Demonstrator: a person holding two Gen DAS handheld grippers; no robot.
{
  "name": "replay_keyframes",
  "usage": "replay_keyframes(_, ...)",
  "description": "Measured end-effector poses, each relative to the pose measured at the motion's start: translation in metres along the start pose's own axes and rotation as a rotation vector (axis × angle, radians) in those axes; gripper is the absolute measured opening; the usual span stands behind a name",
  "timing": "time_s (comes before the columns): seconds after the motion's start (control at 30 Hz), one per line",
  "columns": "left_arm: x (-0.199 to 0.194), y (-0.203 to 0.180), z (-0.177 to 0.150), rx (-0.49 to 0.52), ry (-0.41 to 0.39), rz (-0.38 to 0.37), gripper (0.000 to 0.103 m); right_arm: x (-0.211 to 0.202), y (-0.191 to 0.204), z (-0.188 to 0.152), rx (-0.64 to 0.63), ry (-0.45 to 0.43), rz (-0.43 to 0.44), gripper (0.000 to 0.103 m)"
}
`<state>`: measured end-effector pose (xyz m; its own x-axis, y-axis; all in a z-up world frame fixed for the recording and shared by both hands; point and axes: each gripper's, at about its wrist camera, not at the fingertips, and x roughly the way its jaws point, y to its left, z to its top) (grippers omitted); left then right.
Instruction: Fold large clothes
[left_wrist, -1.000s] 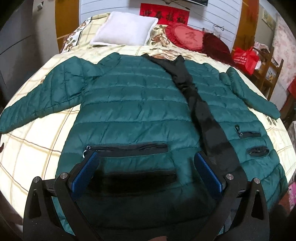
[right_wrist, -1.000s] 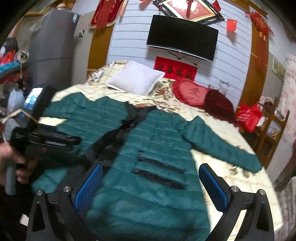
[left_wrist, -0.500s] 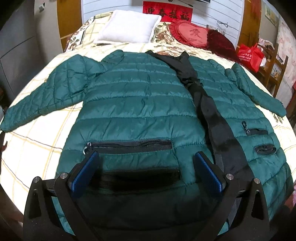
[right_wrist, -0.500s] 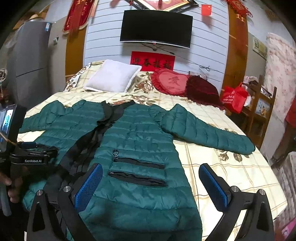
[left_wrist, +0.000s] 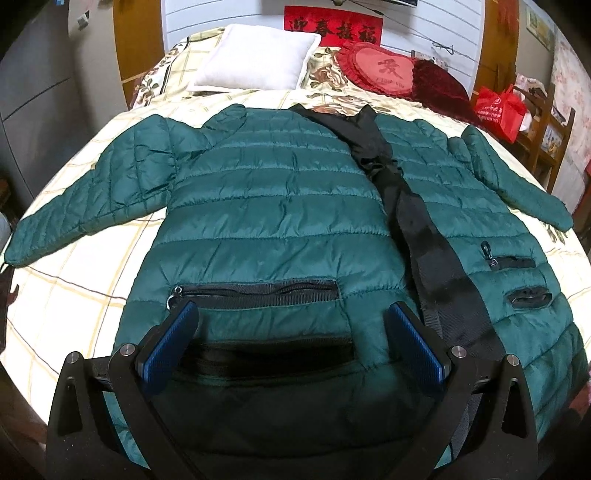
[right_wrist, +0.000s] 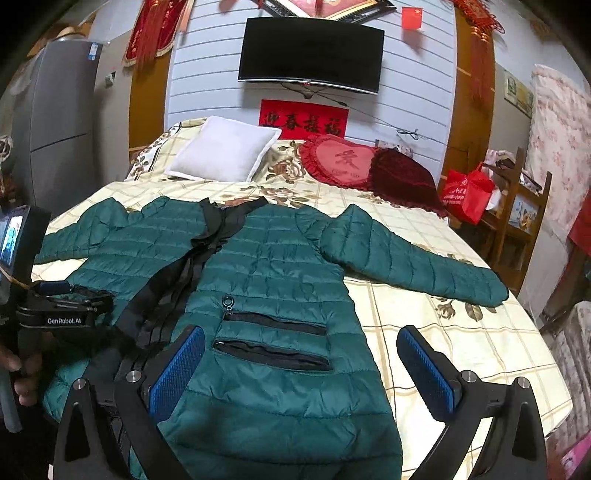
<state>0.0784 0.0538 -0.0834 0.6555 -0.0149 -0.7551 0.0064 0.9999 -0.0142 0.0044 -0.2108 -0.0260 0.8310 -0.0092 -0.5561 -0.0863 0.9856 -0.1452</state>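
Left wrist view looks along the left gripper (left_wrist: 291, 343), which hovers low over the hem of the green puffer jacket (left_wrist: 280, 206), its blue-padded fingers (left_wrist: 168, 341) spread wide with nothing between them. The jacket lies spread flat and face up on the bed (left_wrist: 74, 295), both sleeves stretched out to the sides, its black front placket (left_wrist: 417, 236) running from collar to hem. A zipped pocket (left_wrist: 258, 290) sits just ahead of the fingertips.

Right wrist view shows the right gripper (right_wrist: 301, 369) held above the jacket's lower right side, its jaws likewise wide apart and empty. At the left edge a hand (right_wrist: 22, 373) grips the handle of the other gripper, whose black body carries the label "GenRobot.AI" (right_wrist: 63, 320).

A white pillow (right_wrist: 225, 153), a red heart-shaped cushion (right_wrist: 343, 160) with one character on it and a dark red cushion (right_wrist: 402, 181) lie at the head of the bed. On the wall hang a red banner (right_wrist: 303, 123) with black Chinese characters and a dark television (right_wrist: 310, 55). A red bag (right_wrist: 467, 192) with white print, too small to read, stands on a wooden chair.
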Motion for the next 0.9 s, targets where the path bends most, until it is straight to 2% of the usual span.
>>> replay_keyframes(0.2,-0.005,0.001,0.000,-0.003,-0.022,0.009,0.103,-0.001,-0.007,-0.001,0.036,-0.009,0.012,0.103)
replay_keyframes(0.4,-0.003,0.004,0.000,-0.014,0.012,0.000,0.103,0.000,-0.012,-0.001,0.059,-0.004,0.019,0.103)
replay_keyframes(0.47,-0.007,0.004,0.000,-0.022,-0.001,-0.025,0.103,0.000,-0.012,-0.002,0.058,-0.003,0.019,0.103)
replay_keyframes(0.53,-0.008,0.003,-0.001,-0.003,-0.026,-0.003,0.103,0.000,-0.012,-0.002,0.058,-0.001,0.021,0.103)
replay_keyframes(0.67,0.002,0.005,-0.003,-0.020,0.009,-0.012,0.103,0.000,-0.012,-0.002,0.060,0.001,0.021,0.103)
replay_keyframes(0.9,0.001,0.008,-0.003,-0.033,0.011,-0.017,0.103,0.000,-0.015,-0.002,0.072,0.005,0.022,0.103)
